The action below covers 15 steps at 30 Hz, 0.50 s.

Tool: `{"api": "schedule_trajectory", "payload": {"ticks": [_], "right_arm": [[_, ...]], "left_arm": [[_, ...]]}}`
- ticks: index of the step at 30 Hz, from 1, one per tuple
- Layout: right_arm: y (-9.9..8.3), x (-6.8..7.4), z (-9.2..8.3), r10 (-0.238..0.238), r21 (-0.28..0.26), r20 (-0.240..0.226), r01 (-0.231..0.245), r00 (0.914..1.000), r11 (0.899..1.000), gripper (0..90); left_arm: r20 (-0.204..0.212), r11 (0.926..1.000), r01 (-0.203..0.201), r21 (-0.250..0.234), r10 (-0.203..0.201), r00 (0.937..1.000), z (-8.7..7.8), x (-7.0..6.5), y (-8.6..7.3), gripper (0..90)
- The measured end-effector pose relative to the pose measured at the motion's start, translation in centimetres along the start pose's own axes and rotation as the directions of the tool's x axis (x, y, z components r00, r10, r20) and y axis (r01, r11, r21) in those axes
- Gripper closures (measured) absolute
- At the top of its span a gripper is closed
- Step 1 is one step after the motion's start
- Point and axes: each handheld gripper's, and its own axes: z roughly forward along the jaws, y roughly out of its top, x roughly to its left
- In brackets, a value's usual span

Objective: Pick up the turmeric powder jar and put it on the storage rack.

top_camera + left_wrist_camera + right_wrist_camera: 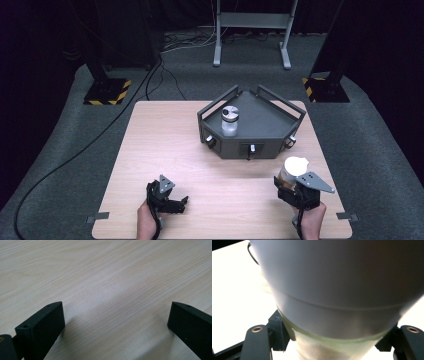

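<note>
My right gripper (289,181) is shut on a jar with a white lid (295,165), held above the table's near right part. In the right gripper view the white lid (342,275) looms close, with the glassy body (329,347) pinched between both jaws. My left gripper (176,203) rests low over the near left of the wooden table (170,145), jaws wide apart with bare wood between them (115,315). A second jar with a dark round lid (230,120) stands upright inside a dark grey angular tray (270,131) at the table's far right.
The tray has raised handles and knobs on its front wall (252,148). Beyond the table are a metal stand (252,22), black posts on hazard-striped bases (106,92) and cables on the grey floor (150,80).
</note>
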Motion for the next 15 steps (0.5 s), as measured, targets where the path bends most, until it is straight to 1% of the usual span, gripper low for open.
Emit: {"api": "schedule_trajectory", "payload": {"ticks": [15], "right_arm": [[2.0,-0.9,1.3,0.001,0.006,0.001,-0.001,1.0000,1.000,30.1]], "left_arm": [[0.000,1.0000,0.000,0.000,0.000,1.0000,0.0,0.0,0.0,1.0]]}}
